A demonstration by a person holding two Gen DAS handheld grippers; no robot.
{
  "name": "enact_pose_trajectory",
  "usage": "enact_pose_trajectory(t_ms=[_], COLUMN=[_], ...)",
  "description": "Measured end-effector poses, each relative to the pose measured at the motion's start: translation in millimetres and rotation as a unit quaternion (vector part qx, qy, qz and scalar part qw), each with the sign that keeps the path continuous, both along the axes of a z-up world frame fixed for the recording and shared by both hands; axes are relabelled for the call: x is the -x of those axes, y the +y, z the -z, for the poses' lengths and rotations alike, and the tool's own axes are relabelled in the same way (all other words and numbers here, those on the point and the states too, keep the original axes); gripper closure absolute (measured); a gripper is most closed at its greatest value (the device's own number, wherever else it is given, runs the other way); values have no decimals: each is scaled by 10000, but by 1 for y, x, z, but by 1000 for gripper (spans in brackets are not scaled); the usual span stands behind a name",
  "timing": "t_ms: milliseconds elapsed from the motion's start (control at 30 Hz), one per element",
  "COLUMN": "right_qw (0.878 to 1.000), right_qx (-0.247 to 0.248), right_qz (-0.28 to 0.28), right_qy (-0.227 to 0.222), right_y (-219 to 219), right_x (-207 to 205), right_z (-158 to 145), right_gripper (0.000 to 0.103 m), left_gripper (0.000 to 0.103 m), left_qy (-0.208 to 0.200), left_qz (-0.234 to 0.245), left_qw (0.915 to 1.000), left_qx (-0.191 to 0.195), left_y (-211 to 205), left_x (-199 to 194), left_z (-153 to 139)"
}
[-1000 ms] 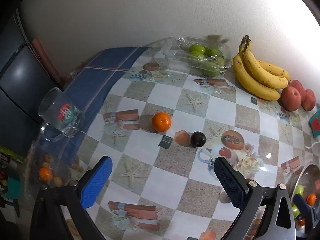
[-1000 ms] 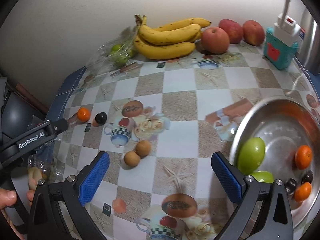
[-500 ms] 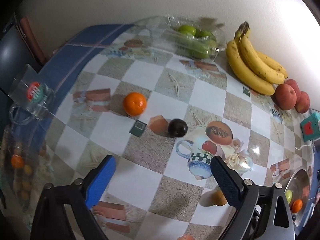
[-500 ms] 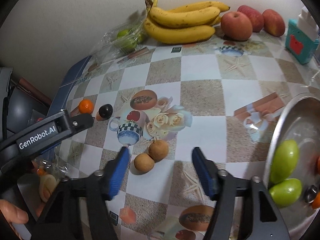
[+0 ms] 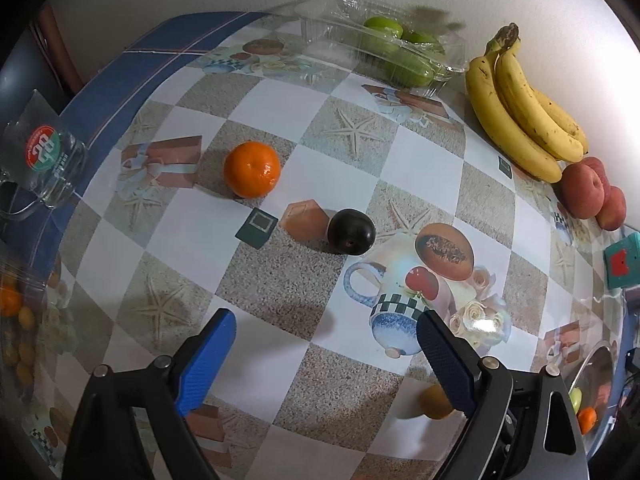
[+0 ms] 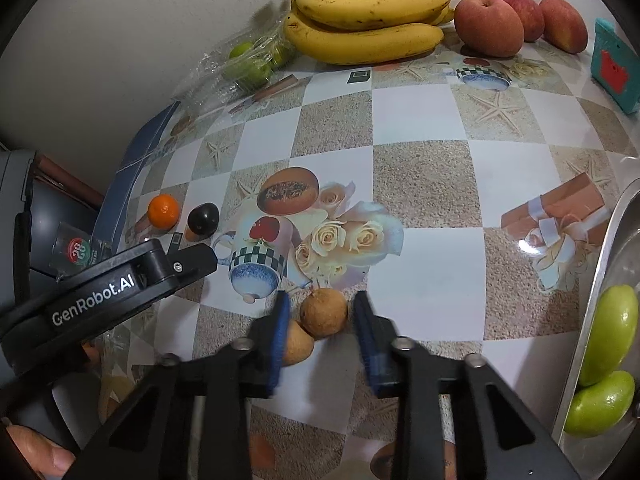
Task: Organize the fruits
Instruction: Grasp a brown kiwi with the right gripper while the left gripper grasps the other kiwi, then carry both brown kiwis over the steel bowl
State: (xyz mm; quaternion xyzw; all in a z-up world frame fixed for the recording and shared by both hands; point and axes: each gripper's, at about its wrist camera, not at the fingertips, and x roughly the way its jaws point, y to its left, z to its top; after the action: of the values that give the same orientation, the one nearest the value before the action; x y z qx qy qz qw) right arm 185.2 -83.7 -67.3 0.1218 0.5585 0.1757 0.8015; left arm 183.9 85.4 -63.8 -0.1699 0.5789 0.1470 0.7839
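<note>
right wrist view: right claw [image 6: 321, 316] half-spread around brown fruit [image 6: 323, 312], pads not touching; left claw [image 5: 326, 342] wide, empty

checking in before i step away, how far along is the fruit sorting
Partly done. The steel bowl already holds green fruits. In hand: the right tongs straddle a brown fruit, pads not yet touching it; a second brown fruit lies beside it. The left tongs are open and empty. Still on the table: orange, dark plum, bananas, red apples.
</note>
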Motion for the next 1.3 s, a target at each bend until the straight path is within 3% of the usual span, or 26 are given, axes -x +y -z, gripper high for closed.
enact_pose_trajectory(t_ms=[333, 500, 667, 867, 1133, 1300], right_qw=[9999, 9989, 9966, 9946, 9939, 9939], right_qx=[-84, 39, 95, 88, 3, -56], right_qz=[146, 446, 763, 968, 1060, 1073], right_qy=[-2, 166, 301, 367, 295, 264], right_y=[-8, -23, -41, -54, -61, -62], right_x=[9, 15, 23, 33, 43, 47], right_z=[-12, -14, -20, -25, -36, -41], right_gripper=[77, 77, 77, 77, 77, 77], left_gripper=[10, 16, 30, 51, 63, 64], left_qy=[-75, -106, -43, 76, 139, 211], left_qz=[101, 315, 492, 575, 750, 816], left_qw=[9998, 9989, 9956, 9940, 9934, 9926], left_qx=[151, 344, 799, 926, 852, 879], left_y=[-10, -26, -38, -48, -60, -66], left_x=[-1, -1, 2, 4, 7, 7], left_z=[-8, -10, -3, 4, 5, 10])
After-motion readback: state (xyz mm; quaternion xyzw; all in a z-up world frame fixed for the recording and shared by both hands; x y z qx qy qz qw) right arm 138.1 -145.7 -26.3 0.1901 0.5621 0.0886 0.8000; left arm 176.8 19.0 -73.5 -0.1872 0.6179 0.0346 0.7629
